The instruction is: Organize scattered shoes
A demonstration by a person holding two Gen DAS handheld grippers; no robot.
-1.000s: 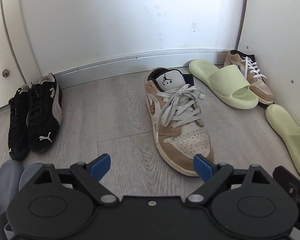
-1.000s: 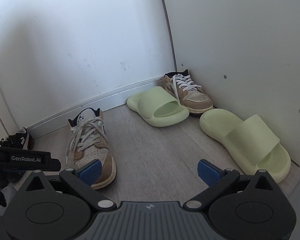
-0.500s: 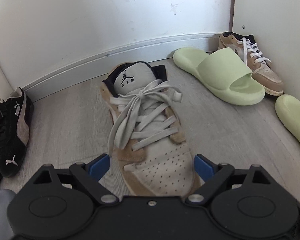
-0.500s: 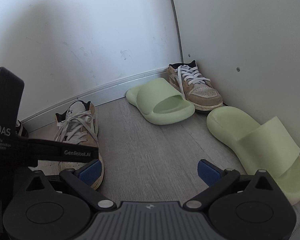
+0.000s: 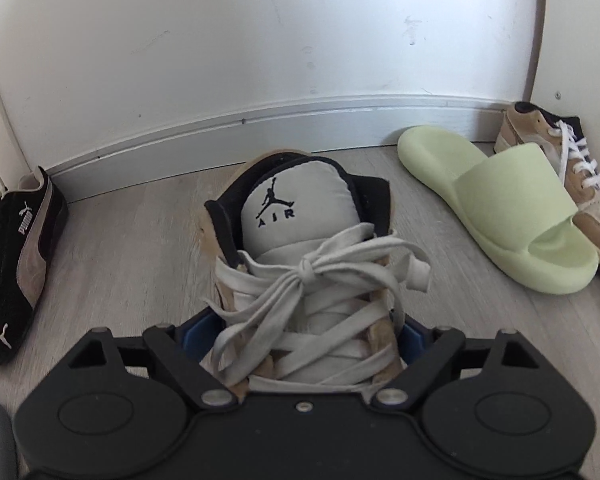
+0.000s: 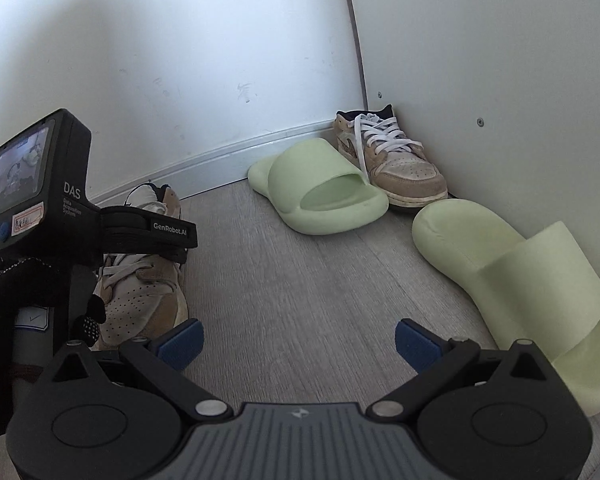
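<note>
A tan and white laced sneaker (image 5: 300,240) stands on the floor, heel toward the wall. My left gripper (image 5: 304,334) is open and straddles its midfoot, one blue pad on either side; whether the pads touch is hidden. The right wrist view shows the same sneaker (image 6: 144,292) under the left gripper's body (image 6: 40,200). Its twin sneaker (image 6: 396,160) sits in the corner. One pale green slide (image 6: 320,192) lies beside the twin. The other green slide (image 6: 520,280) lies along the right wall. My right gripper (image 6: 298,346) hangs open over bare floor.
A pair of black suede shoes (image 5: 20,260) lies by the left wall. White walls and a baseboard (image 5: 260,120) close the back and right sides. A gloved hand (image 6: 4,292) holds the left gripper. Bare floor (image 6: 300,272) lies between the sneaker and the slides.
My left gripper has moved forward and down over the laced sneaker, from its toe to its midfoot, still open. The right gripper has drifted slightly toward the corner.
</note>
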